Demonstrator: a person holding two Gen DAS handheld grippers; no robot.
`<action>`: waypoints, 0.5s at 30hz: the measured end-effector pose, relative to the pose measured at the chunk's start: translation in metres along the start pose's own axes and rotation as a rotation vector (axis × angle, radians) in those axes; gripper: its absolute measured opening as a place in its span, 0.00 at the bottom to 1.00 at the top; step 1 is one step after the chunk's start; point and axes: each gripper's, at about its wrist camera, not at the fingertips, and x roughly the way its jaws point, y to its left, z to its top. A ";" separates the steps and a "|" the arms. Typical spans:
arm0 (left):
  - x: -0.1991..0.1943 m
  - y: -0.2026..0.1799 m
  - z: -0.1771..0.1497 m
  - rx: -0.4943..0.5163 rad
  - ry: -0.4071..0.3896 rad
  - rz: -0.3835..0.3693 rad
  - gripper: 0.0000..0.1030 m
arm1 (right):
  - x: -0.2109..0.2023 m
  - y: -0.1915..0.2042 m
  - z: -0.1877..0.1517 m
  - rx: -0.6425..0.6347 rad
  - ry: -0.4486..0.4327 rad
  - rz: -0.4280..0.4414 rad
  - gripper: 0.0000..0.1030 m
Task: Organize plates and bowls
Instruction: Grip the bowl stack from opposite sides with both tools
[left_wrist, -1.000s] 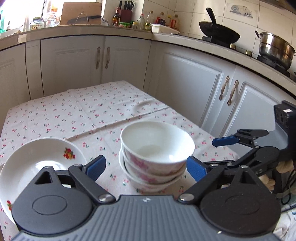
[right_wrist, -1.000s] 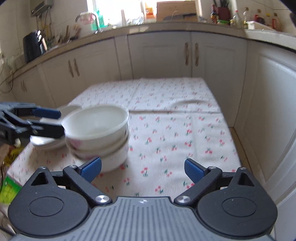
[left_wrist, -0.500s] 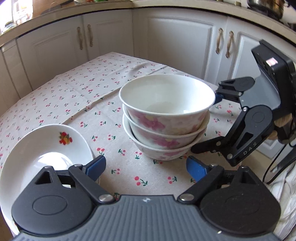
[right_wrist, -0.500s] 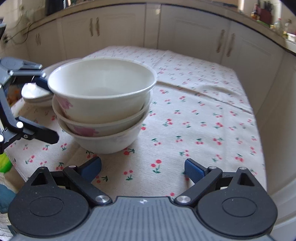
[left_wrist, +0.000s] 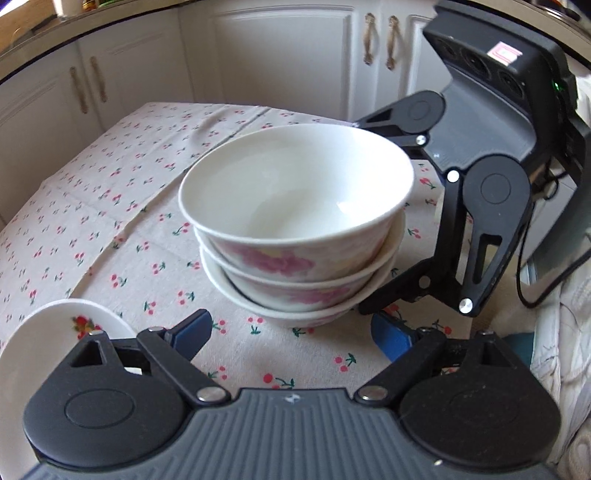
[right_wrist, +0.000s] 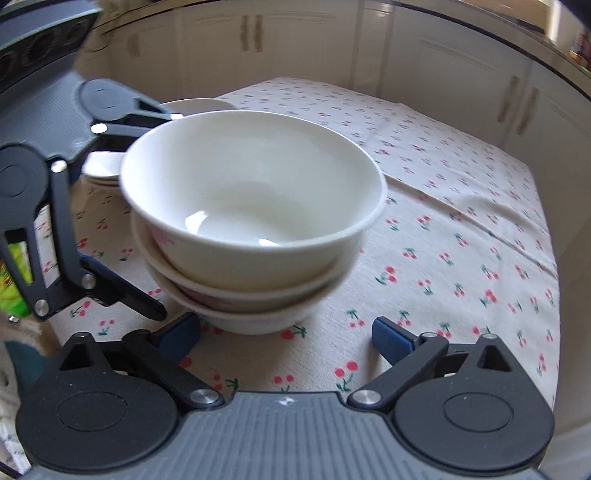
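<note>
Two grippers: both are parted and grasp nothing, each angled down at the stack of bowls (left_wrist: 295, 229) from its own side.
Left gripper (left_wrist: 291, 334): its blue pads stand apart just short of the stack's foot; the jaws have just been closing a little, with bare cloth and no bowl between them.
Right gripper (right_wrist: 286, 334): its fingers are spread wide with nothing between the pads, and the bottom bowl's near wall sits just ahead of them.
Key relation: the stack lies straight ahead of and between the two grippers; seen from the left wrist, the right gripper's linkage is against the stack's far right side, its upper finger behind the top rim.
Nearer hand: I judge the right one slightly closer, though neither clearly touches a bowl.
Stack: three nested bowls, upright, standing on the cherry-print tablecloth (left_wrist: 110, 206).
Plate (left_wrist: 48, 343): it lies flat on the cloth at the left gripper's left, near but apart from the bowls; the right wrist view shows plates (right_wrist: 107, 170) behind the stack.
Change: a second ago both grippers were further back and the stack looked small; now it fills both views and the right gripper has swung in beside it.
Next move: likely a two-sided hold on the stack, which would need the pads level with the walls.
</note>
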 end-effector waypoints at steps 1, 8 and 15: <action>0.001 0.001 0.002 0.015 0.003 -0.012 0.89 | -0.001 0.000 0.002 -0.023 0.004 0.015 0.96; 0.008 0.011 0.007 0.023 -0.005 -0.069 0.88 | -0.005 -0.008 0.017 -0.132 0.035 0.081 0.90; 0.008 0.018 0.009 0.032 -0.010 -0.124 0.85 | -0.009 -0.013 0.024 -0.157 0.045 0.138 0.88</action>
